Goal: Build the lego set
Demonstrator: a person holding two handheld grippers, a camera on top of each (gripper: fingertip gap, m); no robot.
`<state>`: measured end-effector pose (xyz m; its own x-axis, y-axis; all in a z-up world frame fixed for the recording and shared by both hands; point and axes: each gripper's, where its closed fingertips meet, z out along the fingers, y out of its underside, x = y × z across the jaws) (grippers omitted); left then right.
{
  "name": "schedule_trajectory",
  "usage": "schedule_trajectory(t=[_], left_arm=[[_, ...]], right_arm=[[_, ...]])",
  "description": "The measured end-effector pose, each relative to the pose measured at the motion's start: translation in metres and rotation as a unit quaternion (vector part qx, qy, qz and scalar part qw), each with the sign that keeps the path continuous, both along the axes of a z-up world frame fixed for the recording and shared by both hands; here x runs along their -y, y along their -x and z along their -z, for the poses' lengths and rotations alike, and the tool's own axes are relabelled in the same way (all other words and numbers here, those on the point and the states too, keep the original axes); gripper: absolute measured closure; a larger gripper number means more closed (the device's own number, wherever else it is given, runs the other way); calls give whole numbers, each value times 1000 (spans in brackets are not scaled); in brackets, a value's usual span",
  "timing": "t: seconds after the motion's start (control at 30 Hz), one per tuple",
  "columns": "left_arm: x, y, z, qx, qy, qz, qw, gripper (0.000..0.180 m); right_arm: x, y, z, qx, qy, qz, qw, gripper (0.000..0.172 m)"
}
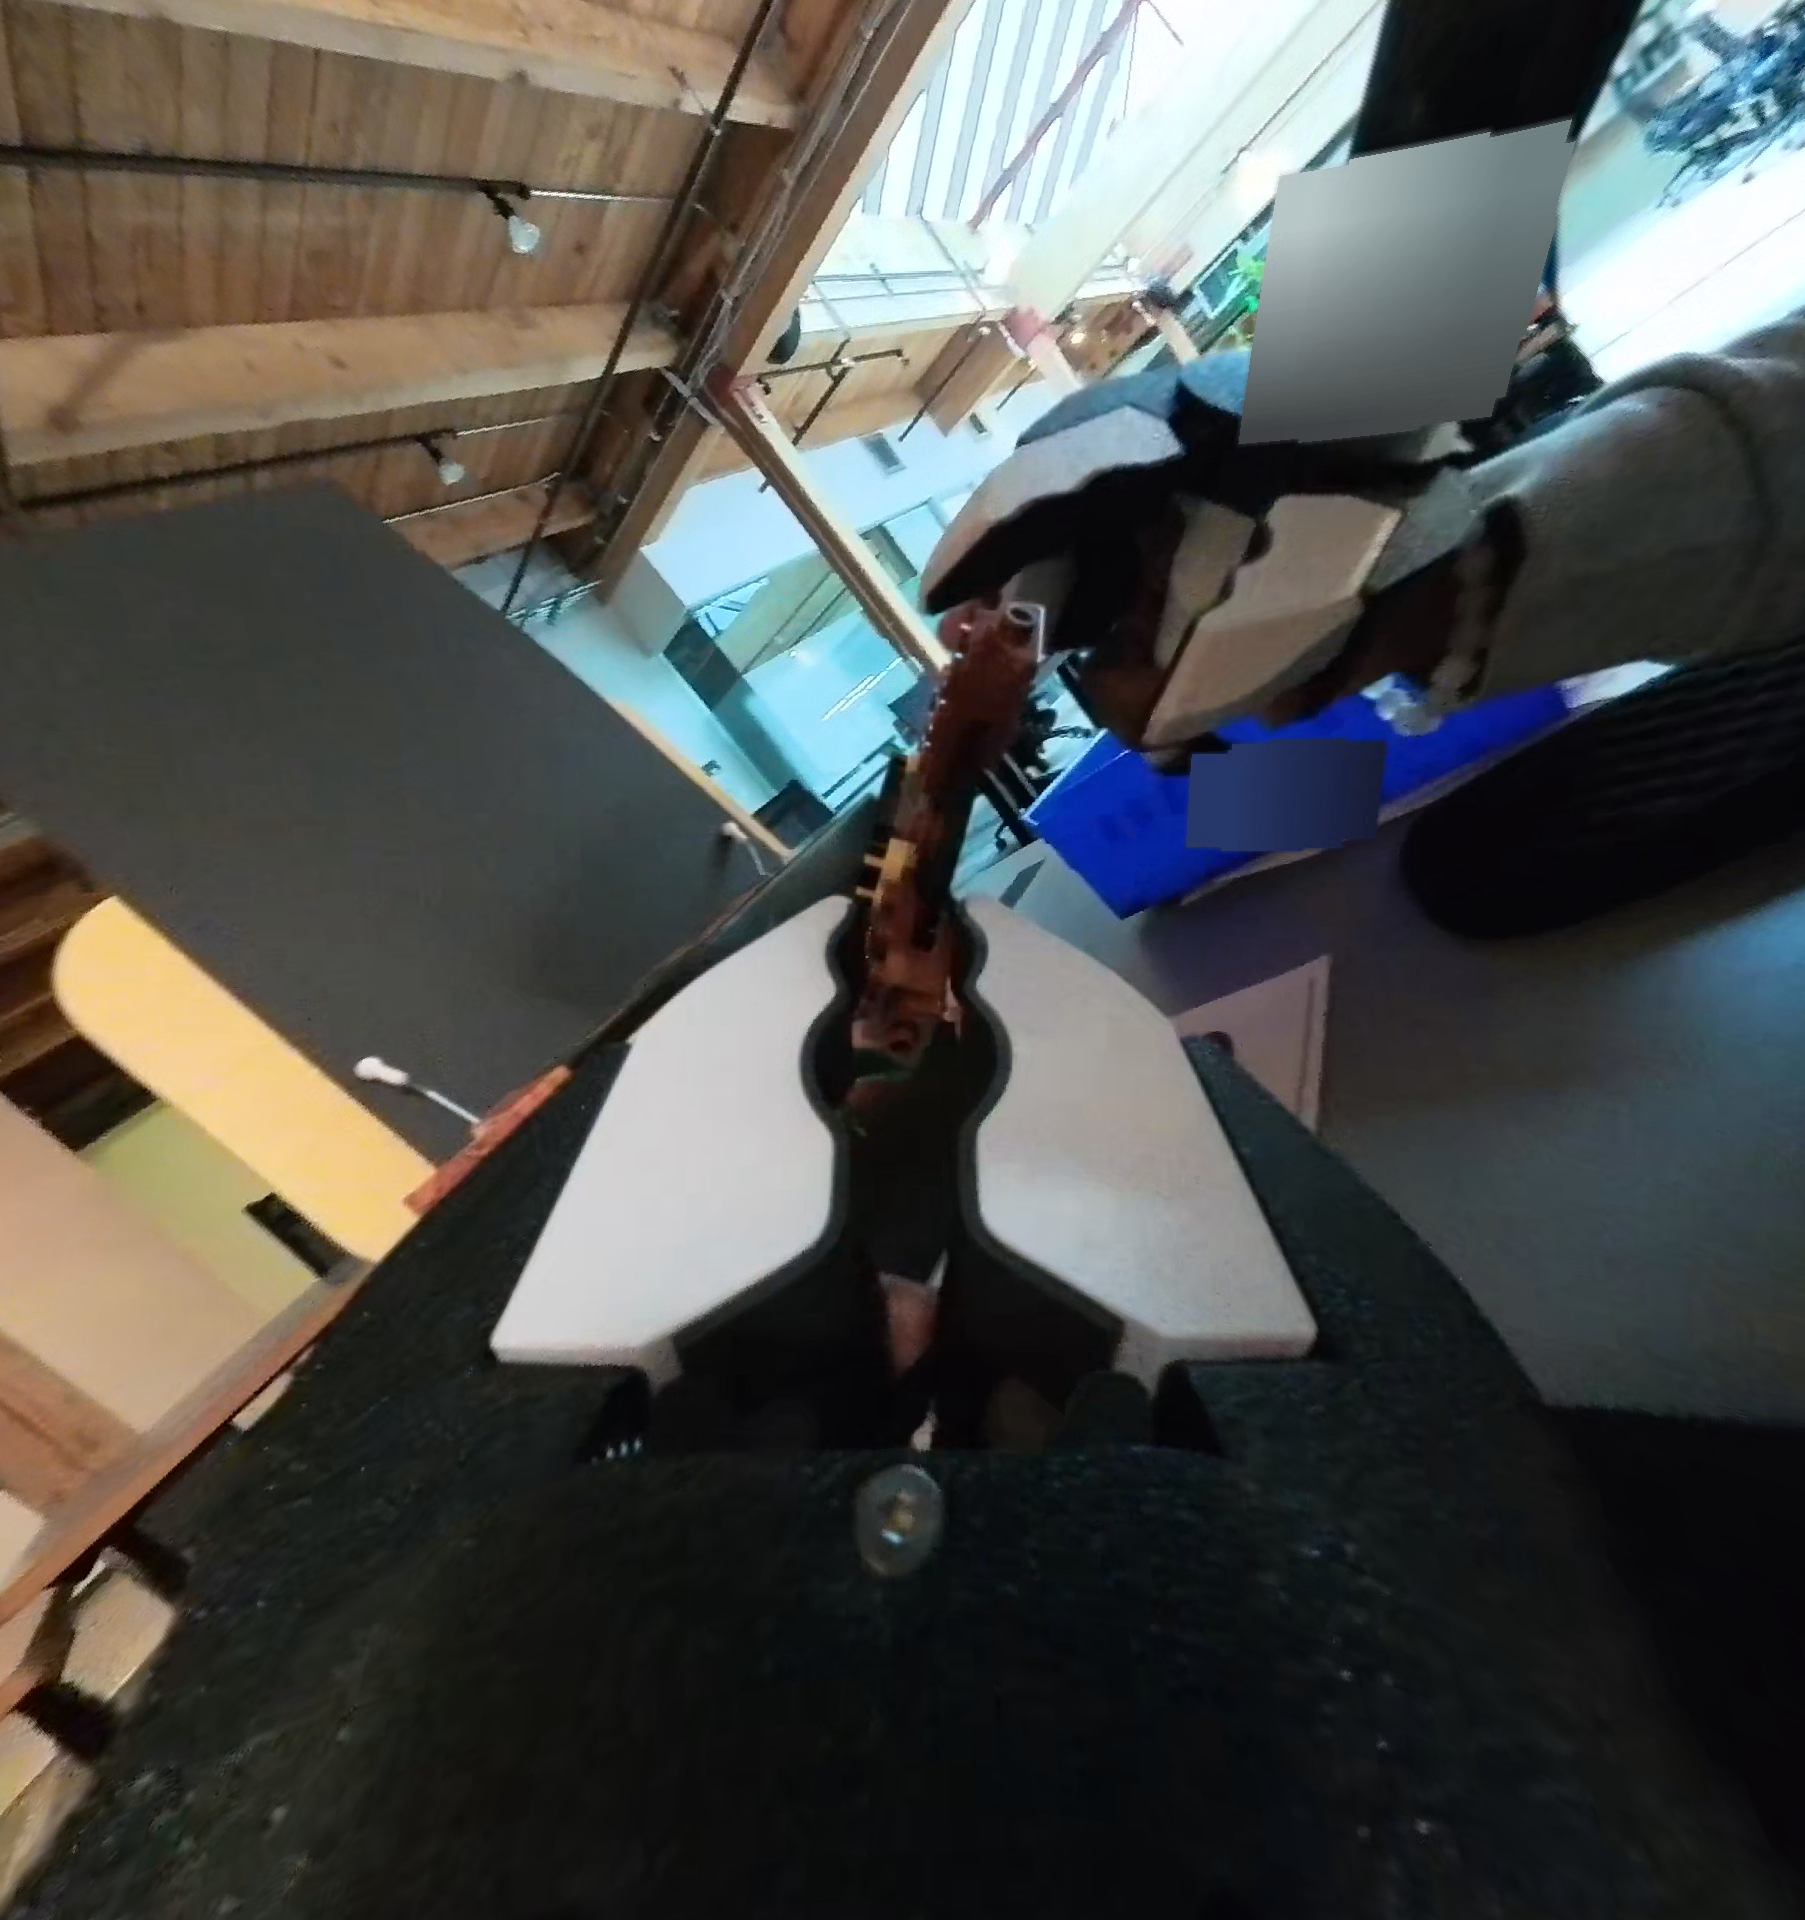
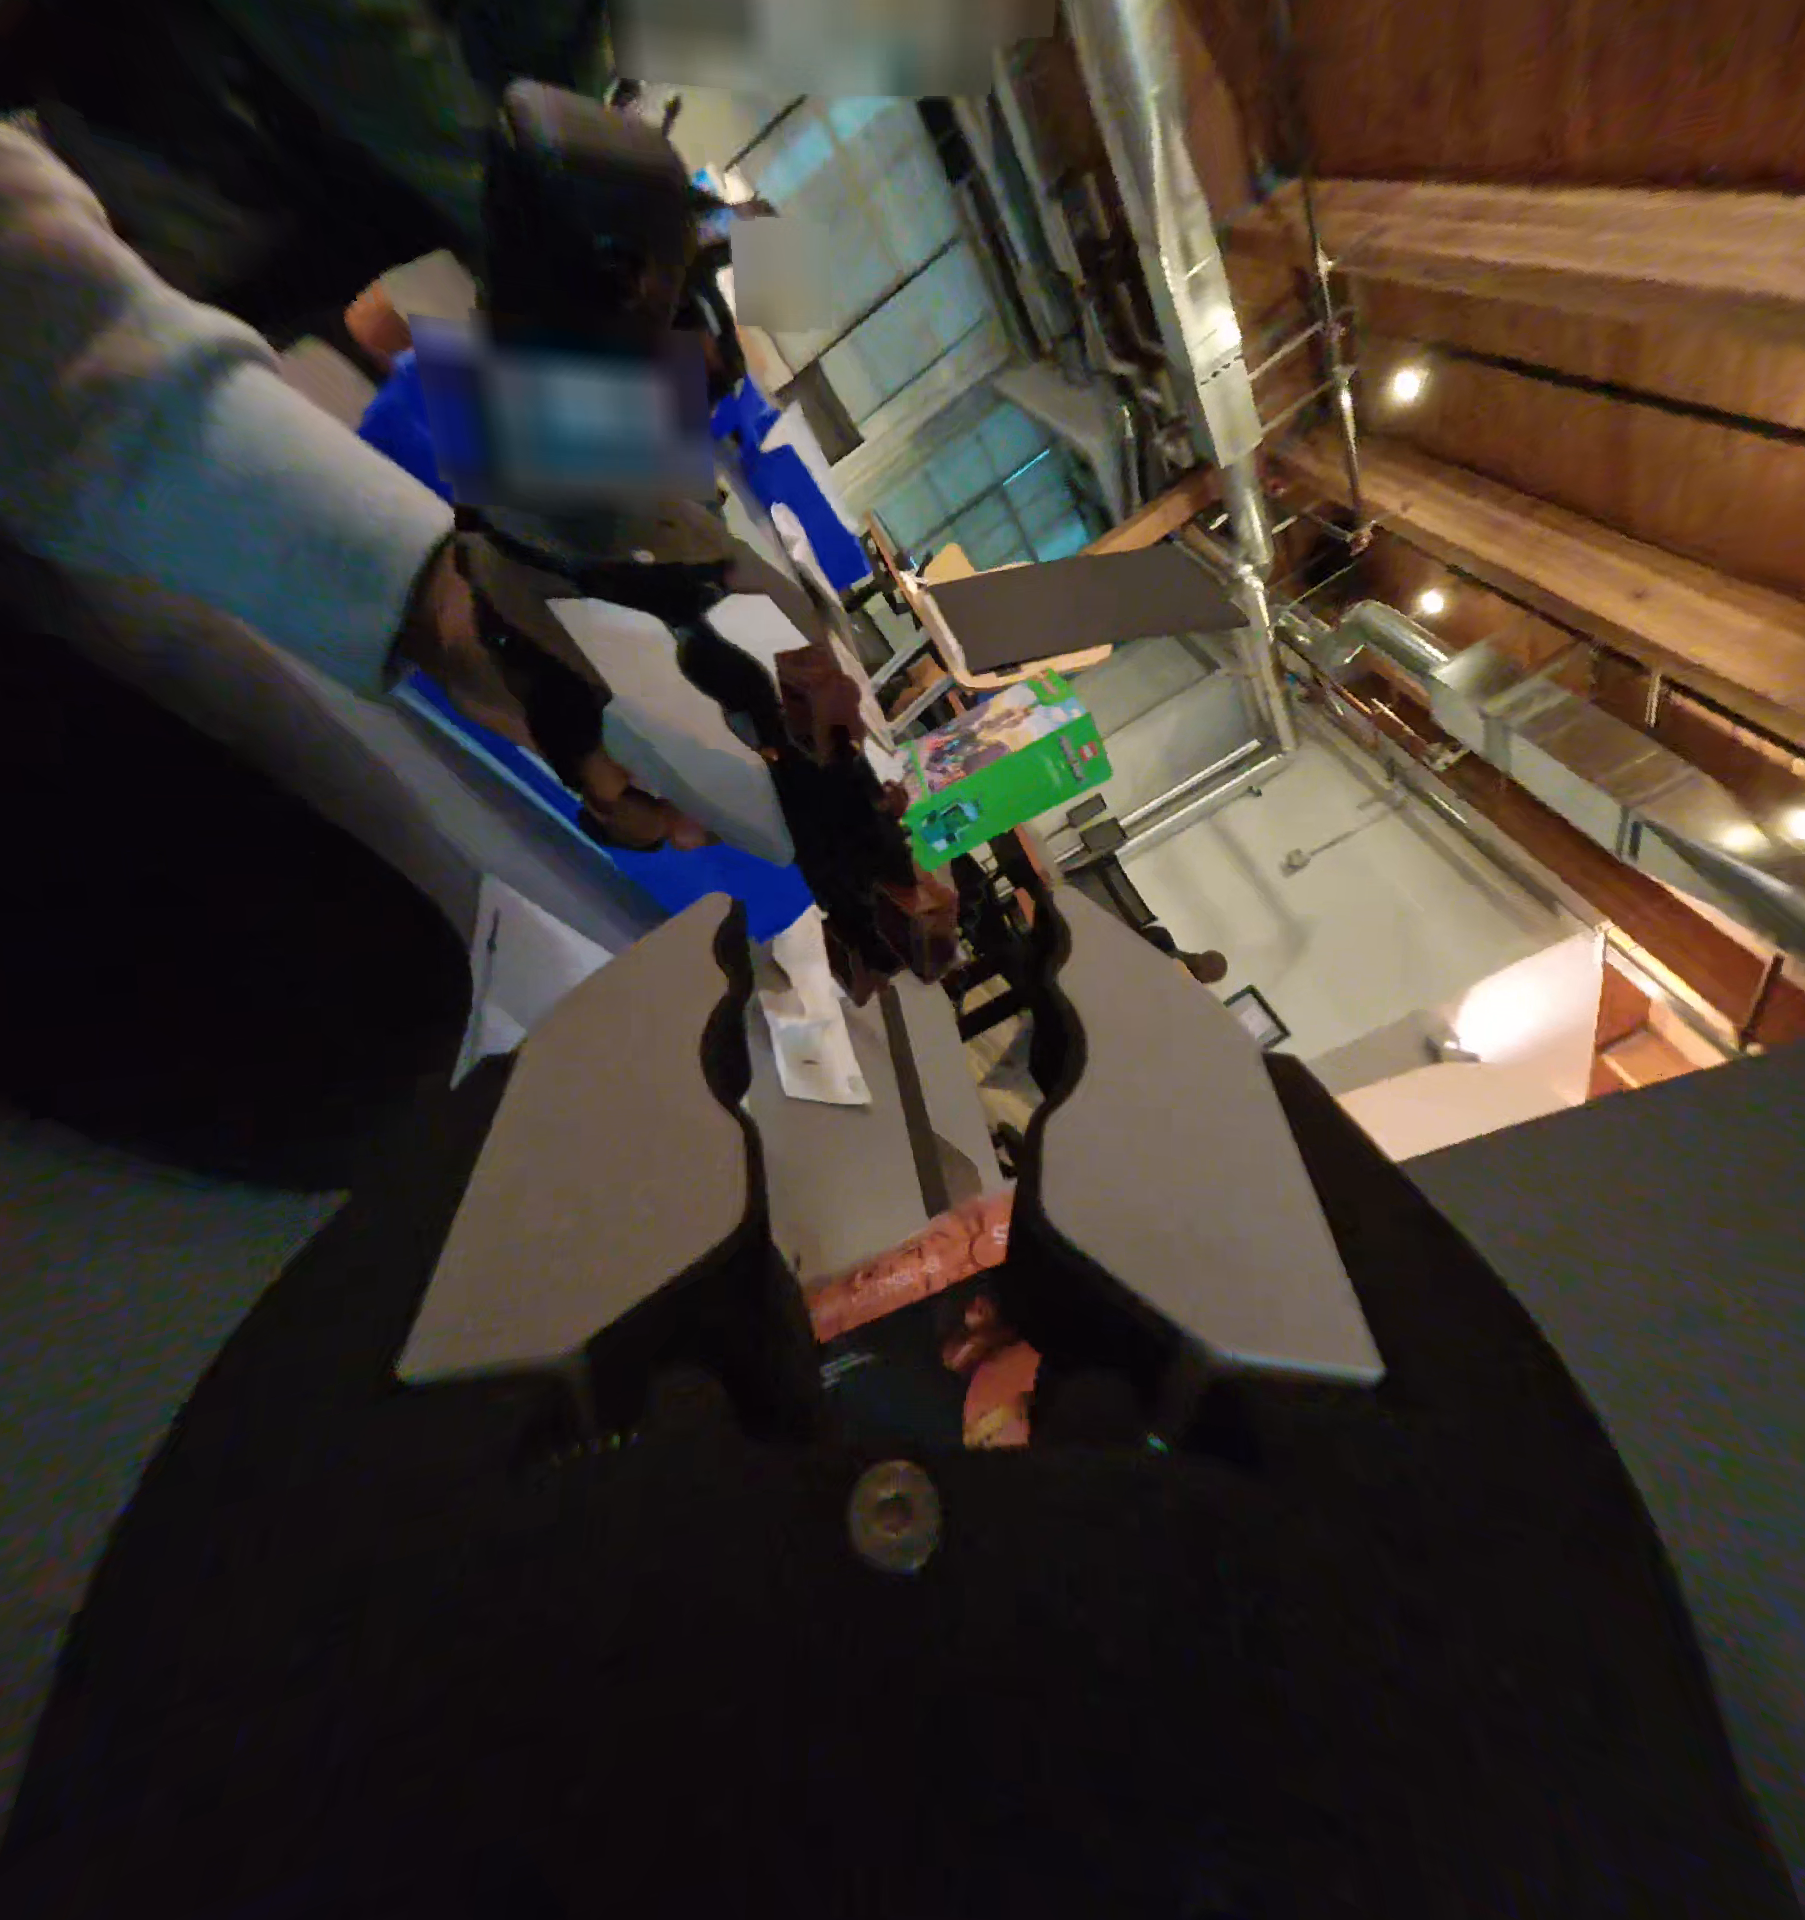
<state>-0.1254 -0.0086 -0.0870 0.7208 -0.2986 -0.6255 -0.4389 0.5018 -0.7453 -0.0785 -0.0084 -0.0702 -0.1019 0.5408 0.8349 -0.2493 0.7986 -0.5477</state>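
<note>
My left gripper (image 1: 903, 930) is shut on a long brown brick-built model (image 1: 965, 748) and holds it in the air above a grey table (image 1: 1500, 1122). The model sticks out past the fingertips towards my right gripper (image 1: 1074, 623). In the right wrist view my right gripper (image 2: 887, 925) is open. The near end of the same brown model (image 2: 867, 862) lies between its fingertips, and a gap shows on both sides. The left gripper (image 2: 742, 727) grips the model's far end there.
A blue bin (image 1: 1116, 831) stands on the table behind the grippers, and a person's grey sleeve (image 1: 1656, 520) reaches in. A green box (image 2: 1002, 769) stands farther back. White paper (image 2: 815, 1039) and a printed booklet (image 2: 908, 1268) lie on the table below. The grippers' ends are close to 6 centimeters from one another.
</note>
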Motion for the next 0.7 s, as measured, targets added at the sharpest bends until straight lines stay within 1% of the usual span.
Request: schedule_trajectory(t=[0.17,0.2,0.27,0.37,0.43,0.5,0.53,0.57,0.6,0.63,0.67,0.7], left_arm=[[3,-20,10,-21,22,34,999,165],[4,-25,12,-25,24,41,999,165],[6,-34,18,-33,36,54,997,165],[7,-39,23,-22,57,61,996,165],[8,-42,29,-5,95,74,993,151],[10,-44,35,45,164,95,981,137],[9,-42,37,91,204,100,970,133],[7,-38,38,145,243,102,954,132],[7,-35,39,194,274,109,936,126],[10,-34,36,231,290,128,920,122],[12,-30,32,267,295,134,908,124],[10,-21,30,303,298,120,897,130]], right_arm=[[3,6,14,36,-16,-14,999,129],[4,6,18,45,-17,-16,999,134],[5,5,27,67,-22,-16,997,160],[5,1,33,71,-15,-8,997,161],[1,-1,36,66,-16,9,998,161],[-5,-4,38,62,-18,29,998,161],[-10,-6,37,53,-25,43,997,161],[-14,-7,38,48,-35,57,997,161],[-18,-8,39,44,-49,71,995,161],[-22,-8,40,39,-67,86,993,161],[-24,-9,43,38,-86,97,991,161],[-26,-9,46,38,-105,106,988,161]])
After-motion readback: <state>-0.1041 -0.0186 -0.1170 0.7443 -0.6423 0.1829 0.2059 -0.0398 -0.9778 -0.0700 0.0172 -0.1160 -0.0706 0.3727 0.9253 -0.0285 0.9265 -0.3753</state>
